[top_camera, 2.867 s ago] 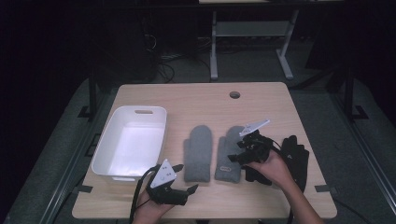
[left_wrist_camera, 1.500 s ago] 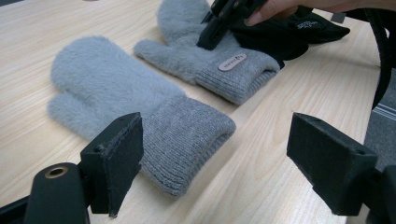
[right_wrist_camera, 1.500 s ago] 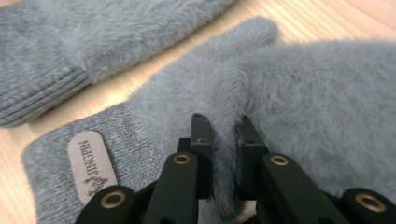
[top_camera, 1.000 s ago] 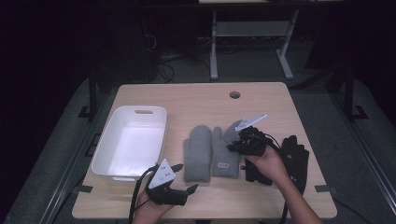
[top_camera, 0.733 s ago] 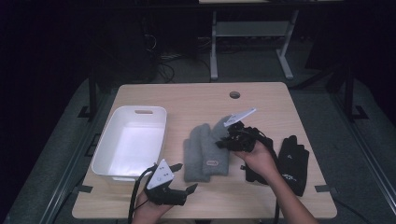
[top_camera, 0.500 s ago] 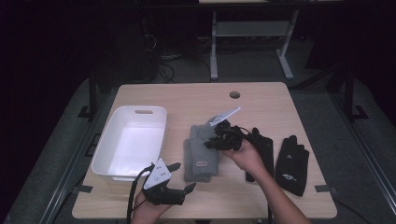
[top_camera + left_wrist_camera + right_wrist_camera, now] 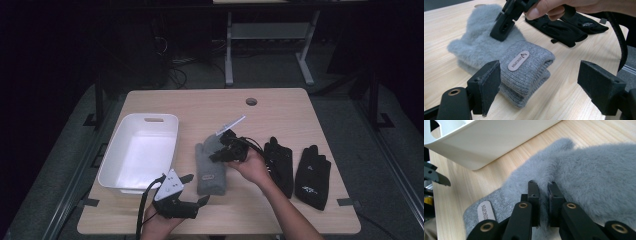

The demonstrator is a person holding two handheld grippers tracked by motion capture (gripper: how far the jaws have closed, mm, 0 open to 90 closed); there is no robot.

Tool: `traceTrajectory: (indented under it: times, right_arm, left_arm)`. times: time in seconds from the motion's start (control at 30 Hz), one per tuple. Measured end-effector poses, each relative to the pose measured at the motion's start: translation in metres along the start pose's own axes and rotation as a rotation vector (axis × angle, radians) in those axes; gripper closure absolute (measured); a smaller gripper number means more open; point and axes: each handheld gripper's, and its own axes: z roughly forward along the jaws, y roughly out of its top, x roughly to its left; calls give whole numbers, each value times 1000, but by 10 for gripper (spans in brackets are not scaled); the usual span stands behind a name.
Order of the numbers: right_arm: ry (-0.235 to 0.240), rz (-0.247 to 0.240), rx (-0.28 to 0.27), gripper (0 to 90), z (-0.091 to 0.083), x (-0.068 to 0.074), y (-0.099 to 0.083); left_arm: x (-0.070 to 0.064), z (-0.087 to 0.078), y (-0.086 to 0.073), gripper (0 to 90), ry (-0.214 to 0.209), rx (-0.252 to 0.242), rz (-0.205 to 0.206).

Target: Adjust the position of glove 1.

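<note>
1. The right hand-held gripper (image 7: 216, 154) is down on the grey mittens (image 7: 210, 167) in the middle of the tabletop (image 7: 200, 105). In the right gripper view its jaws are nearly pressed together, pinching a fold of the fuzzy top mitten (image 7: 586, 175) between them.
2. The mittens are stacked, one lying on top of the other. The left gripper view shows it best: two knit cuffs sit layered at the near end, and the top one carries a small oval label (image 7: 518, 60).
3. The left hand-held gripper (image 7: 192, 192) sits near the front edge of the tabletop, just in front of the mitten cuffs. Its jaws are spread wide and hold nothing; in the left gripper view the cuffs sit between them but farther off, not touching.
4. A white tub (image 7: 140, 150) stands to the left of the mittens, close by but apart from them. Its rim and a handle slot show up in the right gripper view too (image 7: 486, 145).
5. Two black gloves (image 7: 295, 167) lie flat to the right of the mittens, side by side with fingers pointing away from the person. The right hand (image 7: 252, 167) is over the spot between the mittens and the nearer glove.
6. There's a round cable hole (image 7: 251, 101) at the far side of the tabletop.
</note>
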Motion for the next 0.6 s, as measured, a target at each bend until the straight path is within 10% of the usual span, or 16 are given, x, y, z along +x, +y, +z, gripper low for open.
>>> traceTrajectory:
  times: [0.27, 0.6]
  right_arm:
    - [7, 46, -9, 538, 10, -11, -9]
    - [-53, 90, -93, 298, -18, -17, -15]
  left_arm:
    - [1, 7, -1, 185, 0, 41, -36]
    - [4, 18, 5, 185, -31, 56, -140]
